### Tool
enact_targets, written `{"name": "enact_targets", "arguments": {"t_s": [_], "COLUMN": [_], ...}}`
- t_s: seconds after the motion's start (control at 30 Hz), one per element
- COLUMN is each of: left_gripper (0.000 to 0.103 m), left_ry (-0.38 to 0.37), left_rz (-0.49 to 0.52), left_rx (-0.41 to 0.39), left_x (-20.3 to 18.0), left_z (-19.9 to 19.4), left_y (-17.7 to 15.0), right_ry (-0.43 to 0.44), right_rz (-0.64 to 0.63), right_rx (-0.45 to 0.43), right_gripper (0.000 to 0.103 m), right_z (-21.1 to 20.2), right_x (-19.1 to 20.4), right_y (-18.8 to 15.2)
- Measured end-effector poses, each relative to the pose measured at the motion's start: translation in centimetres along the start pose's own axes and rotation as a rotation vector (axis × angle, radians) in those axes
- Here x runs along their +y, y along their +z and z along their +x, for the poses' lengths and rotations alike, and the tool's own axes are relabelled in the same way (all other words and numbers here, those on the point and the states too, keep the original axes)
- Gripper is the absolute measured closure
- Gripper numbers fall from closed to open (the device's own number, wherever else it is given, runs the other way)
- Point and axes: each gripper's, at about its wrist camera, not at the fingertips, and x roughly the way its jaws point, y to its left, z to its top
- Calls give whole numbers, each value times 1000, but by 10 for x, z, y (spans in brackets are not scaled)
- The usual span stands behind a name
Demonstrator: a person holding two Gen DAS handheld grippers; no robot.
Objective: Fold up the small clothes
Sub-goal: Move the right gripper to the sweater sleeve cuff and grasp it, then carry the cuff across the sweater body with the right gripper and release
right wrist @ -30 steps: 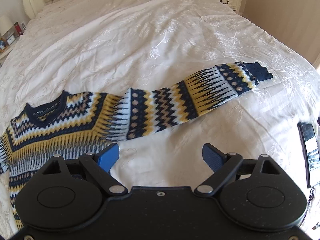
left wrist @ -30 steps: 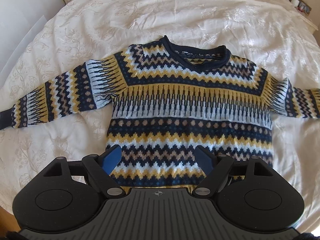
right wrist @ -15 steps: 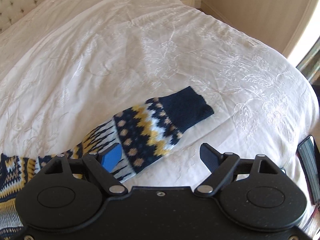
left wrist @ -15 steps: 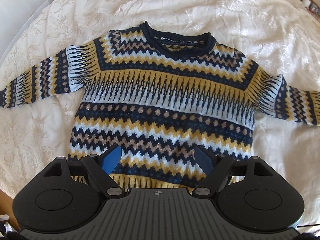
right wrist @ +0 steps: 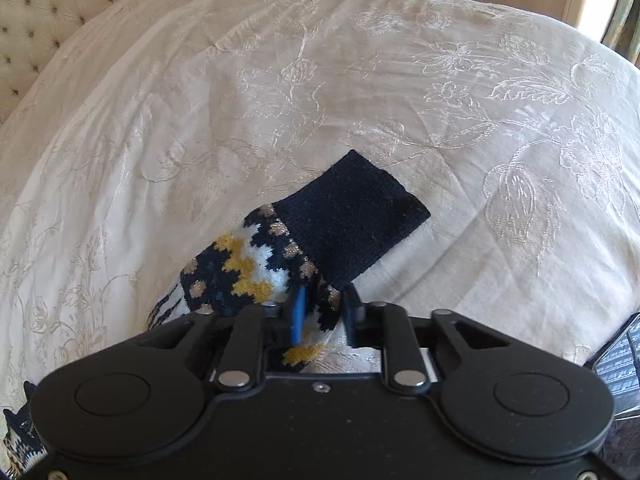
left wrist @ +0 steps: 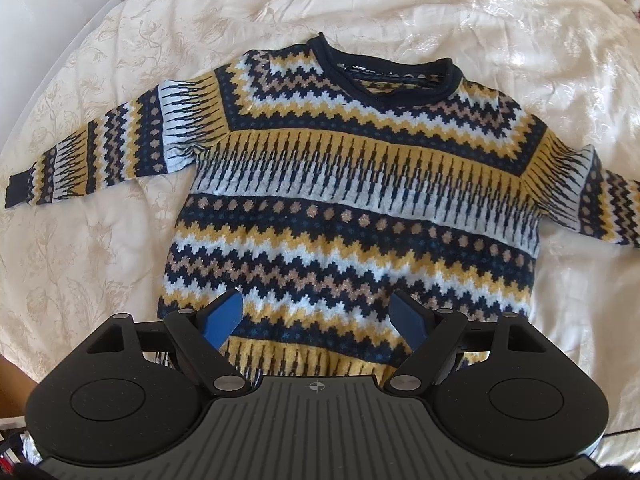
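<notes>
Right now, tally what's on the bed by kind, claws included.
Sweater: 1
Claws: 2, the left claw open above the hem, the right claw shut on the sleeve beside its navy cuff
Dark flat device at the edge: 1
Total: 4

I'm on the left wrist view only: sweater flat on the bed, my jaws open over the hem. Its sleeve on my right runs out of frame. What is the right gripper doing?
Observer: The right gripper has its jaws shut on that sleeve, just behind the navy cuff.
Operator: Is the cuff lifted?
Observer: It looks to be lying on the bedspread, pointing away from the gripper.
Operator: Anything near it that I should avoid?
Observer: A dark flat device, perhaps a phone, lies on the bed at the right wrist view's right edge.
</notes>
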Motion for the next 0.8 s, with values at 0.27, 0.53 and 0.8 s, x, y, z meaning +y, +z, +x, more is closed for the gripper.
{"name": "enact_targets", "arguments": {"t_s": [0.27, 0.53, 0.8], "left_gripper": [23, 23, 23], "left_ry": [-28, -67, -47], "left_rz": [28, 48, 78], "left_rx": [-25, -46, -72], "left_x": [29, 84, 144], "left_z": [7, 20, 31], "left_y": [1, 13, 25], "right_ry": [63, 243, 406], "right_rz": [-164, -373, -543], "right_rx": [-125, -213, -149], "right_gripper": [93, 93, 93], "right_z": [-64, -139, -135], "right_x": [73, 208, 331], "right_y": [-15, -76, -185]}}
